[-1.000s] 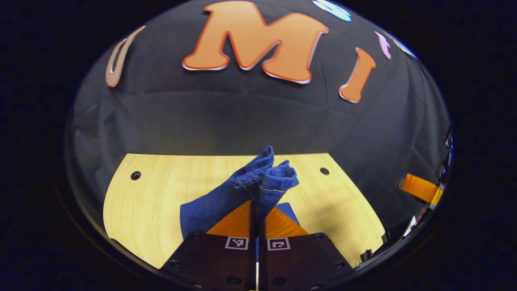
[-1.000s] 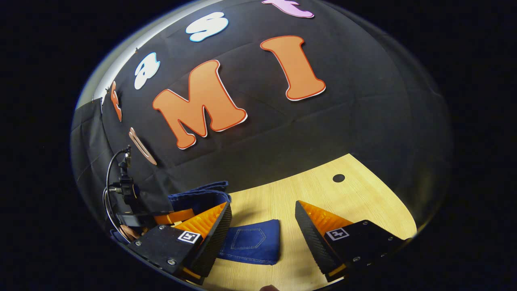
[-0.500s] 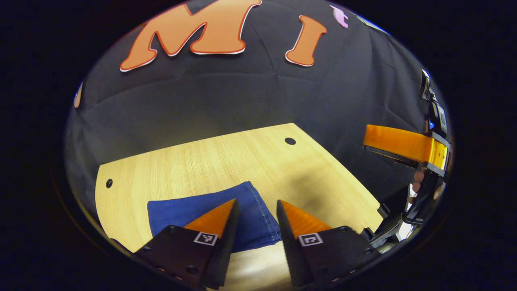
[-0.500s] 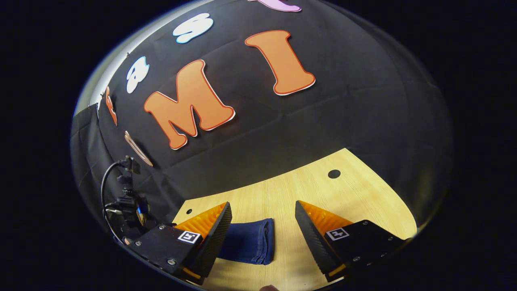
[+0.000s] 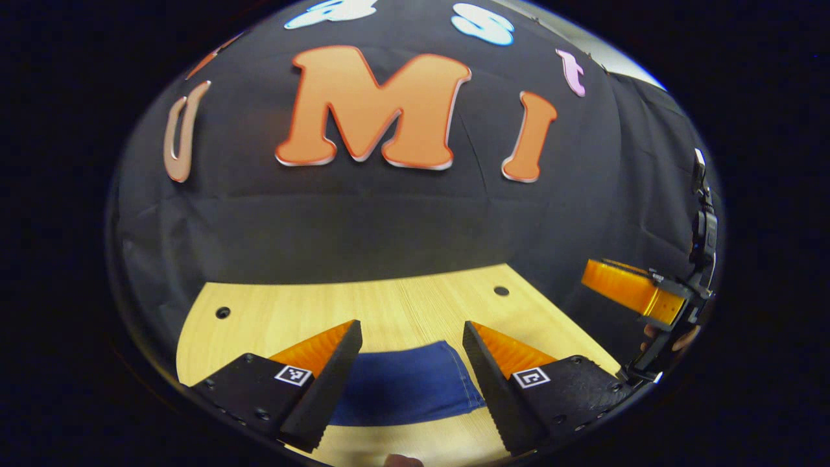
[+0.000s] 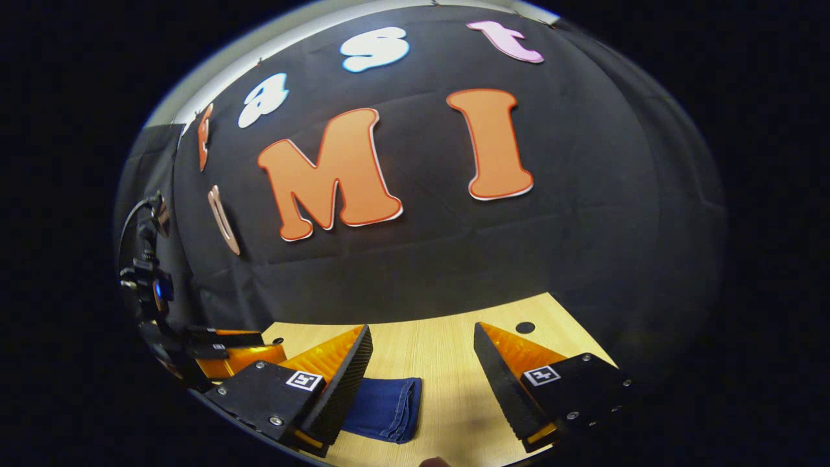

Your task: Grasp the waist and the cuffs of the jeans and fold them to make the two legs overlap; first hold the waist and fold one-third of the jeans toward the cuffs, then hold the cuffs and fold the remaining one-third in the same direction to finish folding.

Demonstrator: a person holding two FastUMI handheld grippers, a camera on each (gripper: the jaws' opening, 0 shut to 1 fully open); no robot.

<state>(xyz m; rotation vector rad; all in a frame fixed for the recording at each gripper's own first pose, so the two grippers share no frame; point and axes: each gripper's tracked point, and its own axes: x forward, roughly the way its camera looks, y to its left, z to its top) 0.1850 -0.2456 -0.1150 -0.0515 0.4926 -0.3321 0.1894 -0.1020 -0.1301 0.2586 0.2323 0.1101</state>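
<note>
Jeans (image 5: 405,389) lie as a compact folded bundle on the near part of the table (image 5: 402,305), so folding looks finished, while left gripper (image 5: 410,363) and right gripper (image 6: 421,363) hover wide open, empty.

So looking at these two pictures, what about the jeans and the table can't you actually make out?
- Left gripper view: the jeans left end sits behind the left gripper finger.
- Right gripper view: the right gripper finger covers most of the jeans, so the fold's layers cannot be counted.
- Both views: the table near edge is cut off at the bottom.
</note>
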